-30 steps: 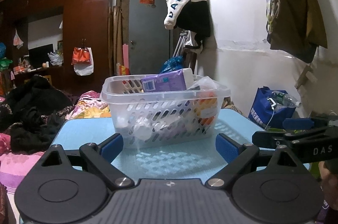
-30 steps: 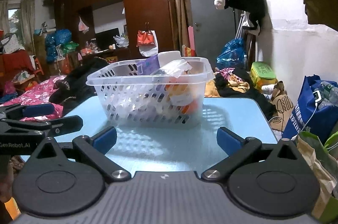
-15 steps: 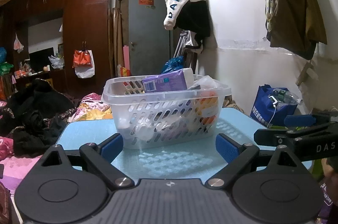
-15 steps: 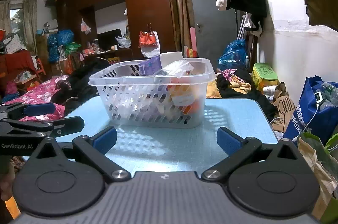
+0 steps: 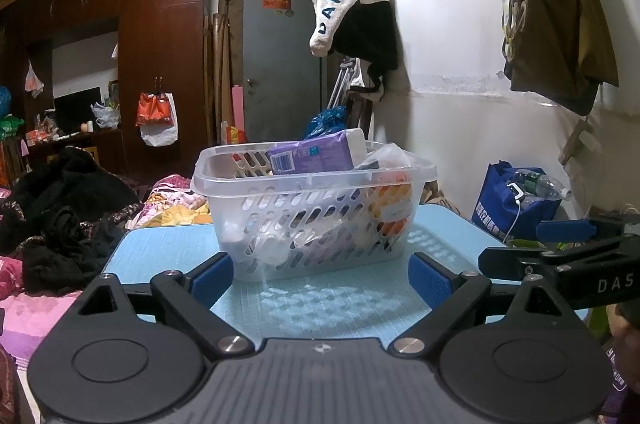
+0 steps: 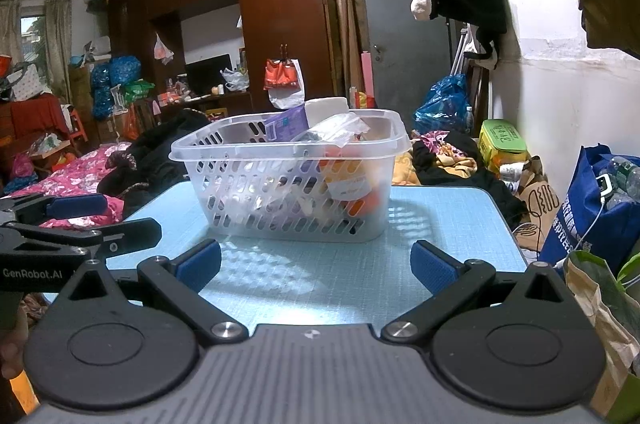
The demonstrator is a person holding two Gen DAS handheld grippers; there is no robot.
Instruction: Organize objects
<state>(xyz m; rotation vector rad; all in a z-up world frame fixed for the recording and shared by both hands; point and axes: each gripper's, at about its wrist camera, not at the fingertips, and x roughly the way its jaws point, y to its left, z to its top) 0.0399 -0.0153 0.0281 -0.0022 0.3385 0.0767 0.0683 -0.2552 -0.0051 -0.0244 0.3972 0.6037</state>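
A clear plastic basket (image 5: 304, 224) stands on the light blue table (image 5: 344, 300); it also shows in the right wrist view (image 6: 280, 200). It holds a purple packet (image 5: 312, 156), a clear plastic bag (image 6: 336, 128), orange items (image 5: 394, 196) and other things. My left gripper (image 5: 322, 278) is open and empty, just in front of the basket. My right gripper (image 6: 316, 262) is open and empty, a little before the basket. Each gripper shows at the edge of the other's view.
The table (image 6: 440, 220) stands against a white wall. A blue bag with a bottle (image 5: 516, 204) and paper bags (image 6: 600, 308) sit to its right. Dark clothes (image 5: 60, 216) and bedding lie left. A wardrobe (image 6: 272, 24) and a grey door (image 5: 280, 64) stand behind.
Both grippers have risen slightly and the basket sits a little lower in each view. Nothing was taken hold of or let go.
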